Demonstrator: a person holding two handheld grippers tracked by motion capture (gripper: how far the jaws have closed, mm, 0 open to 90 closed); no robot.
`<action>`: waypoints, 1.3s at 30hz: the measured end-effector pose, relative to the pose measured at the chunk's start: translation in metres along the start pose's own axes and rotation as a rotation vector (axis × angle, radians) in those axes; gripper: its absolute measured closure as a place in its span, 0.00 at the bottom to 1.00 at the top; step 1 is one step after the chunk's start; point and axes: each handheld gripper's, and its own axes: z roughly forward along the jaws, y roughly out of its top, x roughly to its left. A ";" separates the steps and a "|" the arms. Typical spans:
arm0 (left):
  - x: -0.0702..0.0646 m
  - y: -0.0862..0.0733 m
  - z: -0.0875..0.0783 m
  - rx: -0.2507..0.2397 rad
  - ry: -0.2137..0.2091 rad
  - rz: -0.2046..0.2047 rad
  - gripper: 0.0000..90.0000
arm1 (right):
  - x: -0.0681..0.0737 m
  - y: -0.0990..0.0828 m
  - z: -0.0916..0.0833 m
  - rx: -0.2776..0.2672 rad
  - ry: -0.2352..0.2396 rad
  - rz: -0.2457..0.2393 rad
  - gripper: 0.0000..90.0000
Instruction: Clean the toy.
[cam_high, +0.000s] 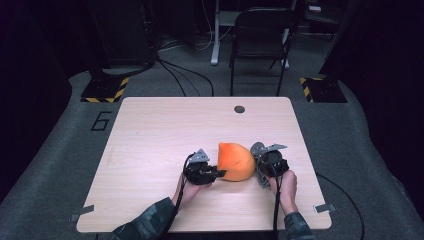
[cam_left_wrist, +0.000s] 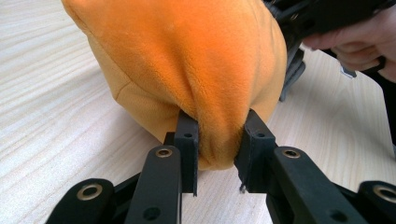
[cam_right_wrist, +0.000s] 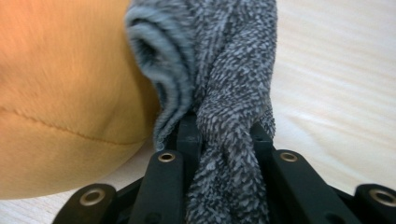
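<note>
An orange plush cushion (cam_high: 235, 161) lies on the wooden table (cam_high: 160, 130), between my two grippers. My left gripper (cam_high: 216, 172) is at its left edge and is shut on a pinched fold of the orange plush (cam_left_wrist: 219, 140). A grey fuzzy cloth (cam_high: 258, 150) sits against the cushion's right side. My right gripper (cam_high: 261, 167) is shut on that grey cloth (cam_right_wrist: 229, 140), which bunches up between its jaws beside the orange plush (cam_right_wrist: 65, 93).
A round grommet hole (cam_high: 239, 109) is near the table's far edge. A dark chair (cam_high: 260, 40) and cables stand on the floor beyond the table. Metal clips (cam_high: 324, 207) mark the table's near corners.
</note>
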 end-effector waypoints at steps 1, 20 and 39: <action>0.000 0.000 0.000 0.002 -0.002 -0.003 0.81 | -0.002 0.004 -0.012 -0.036 0.001 0.017 0.82; -0.002 0.000 0.003 0.013 0.016 0.045 0.81 | 0.087 0.031 -0.054 -0.241 0.131 -0.227 0.83; -0.002 0.000 0.004 0.014 0.003 0.051 0.80 | 0.022 0.015 -0.040 -0.180 0.084 -0.064 0.82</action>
